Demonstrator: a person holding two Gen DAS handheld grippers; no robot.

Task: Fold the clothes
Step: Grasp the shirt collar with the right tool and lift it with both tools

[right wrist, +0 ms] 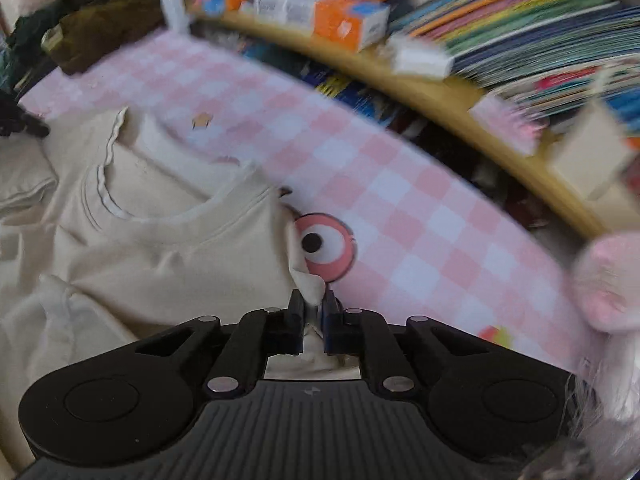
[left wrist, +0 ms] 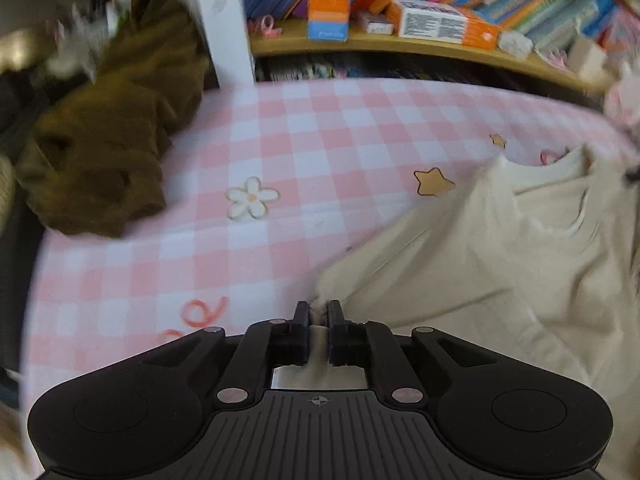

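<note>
While your two grippers point down at a pink-and-white checked cloth (left wrist: 304, 128), a cream T-shirt (left wrist: 500, 248) lies spread across it, neckline toward the bookshelf (left wrist: 400, 46). Your left gripper (left wrist: 318, 312) has its jaws nipped tight on a corner of the shirt's fabric, and your right gripper (right wrist: 313, 304) is likewise pinched onto a fold at the shirt's edge, beside a round pink eye print (right wrist: 326, 246). A crumpled brown garment (left wrist: 108, 132) sits well apart at the cloth's far left corner.

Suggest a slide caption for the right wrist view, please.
Right gripper fingers pinch the cream shirt edge on the pink checked cloth.
</note>
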